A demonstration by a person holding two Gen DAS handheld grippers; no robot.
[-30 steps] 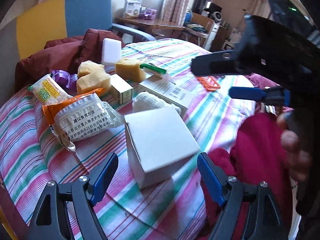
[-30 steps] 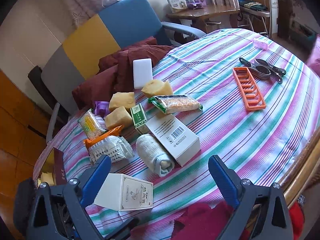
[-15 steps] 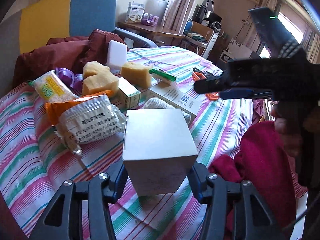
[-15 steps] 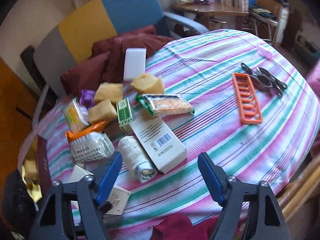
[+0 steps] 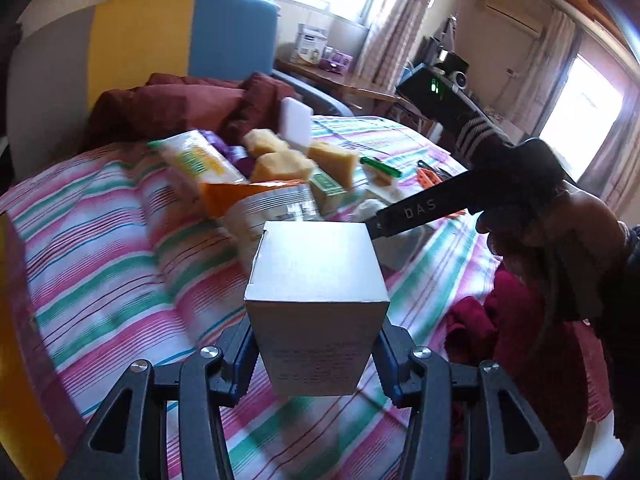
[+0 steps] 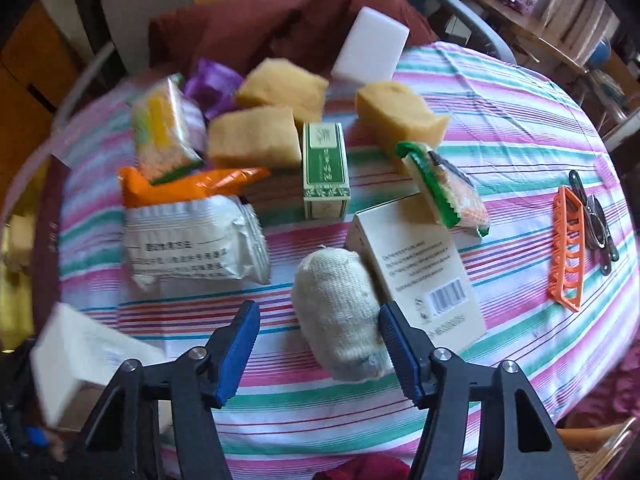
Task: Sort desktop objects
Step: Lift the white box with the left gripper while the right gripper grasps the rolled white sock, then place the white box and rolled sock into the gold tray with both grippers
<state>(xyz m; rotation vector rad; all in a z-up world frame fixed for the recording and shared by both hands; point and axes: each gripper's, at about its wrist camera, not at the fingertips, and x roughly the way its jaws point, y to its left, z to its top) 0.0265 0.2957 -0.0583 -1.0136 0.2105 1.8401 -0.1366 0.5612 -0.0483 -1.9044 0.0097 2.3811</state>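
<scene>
My left gripper (image 5: 316, 356) is shut on a plain white cardboard box (image 5: 316, 296) and holds it lifted above the striped tablecloth; the box also shows blurred at the lower left of the right wrist view (image 6: 84, 356). My right gripper (image 6: 320, 344) is open, low over the table, its jaws either side of a rolled white cloth (image 6: 340, 312). A long white barcode box (image 6: 424, 272) lies just right of the roll. Beyond are a silver snack pack (image 6: 192, 240), a green box (image 6: 325, 172), yellow sponges (image 6: 256, 140) and a white sponge block (image 6: 370, 50).
An orange plastic rack (image 6: 568, 248) and metal clips (image 6: 596, 220) lie at the table's right side. A green-edged snack packet (image 6: 444, 188) leans on the barcode box. Dark red cloth (image 6: 280, 24) on a chair sits behind the table. The right gripper's body (image 5: 424, 208) crosses the left wrist view.
My left gripper closed on the white box and lifted it off the table. My right gripper moved down and forward until the rolled cloth lies between its open jaws.
</scene>
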